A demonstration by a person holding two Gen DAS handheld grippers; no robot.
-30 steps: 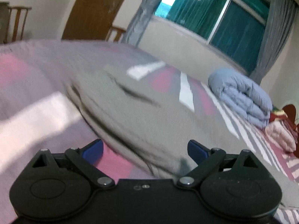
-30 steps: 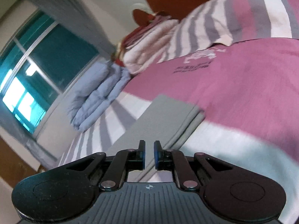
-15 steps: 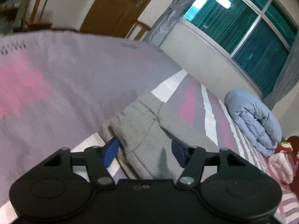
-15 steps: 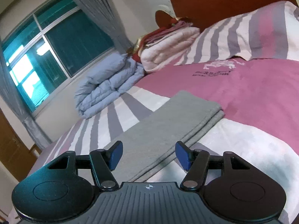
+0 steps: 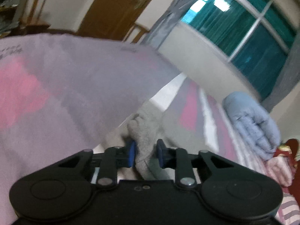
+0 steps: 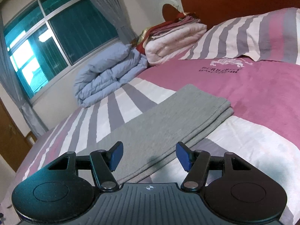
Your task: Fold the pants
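Observation:
The grey pants (image 6: 161, 127) lie folded lengthwise on the striped bed, legs stacked, running away from my right gripper toward the pink part of the cover. My right gripper (image 6: 148, 155) is open, its blue pads spread just above the near edge of the pants. In the left wrist view the waist end of the pants (image 5: 145, 131) is bunched up between the blue pads. My left gripper (image 5: 145, 154) is shut on this bunched cloth.
A folded blue quilt (image 6: 110, 76) and a stack of pink and red blankets (image 6: 174, 35) lie at the bed's far side under the window. A striped pillow (image 6: 258, 31) leans on the wooden headboard. A door and chairs (image 5: 35, 9) stand beyond the bed.
My left gripper has closed step by step onto the waist end of the pants. My right gripper has opened from nearly shut to wide and levelled out over the pant legs.

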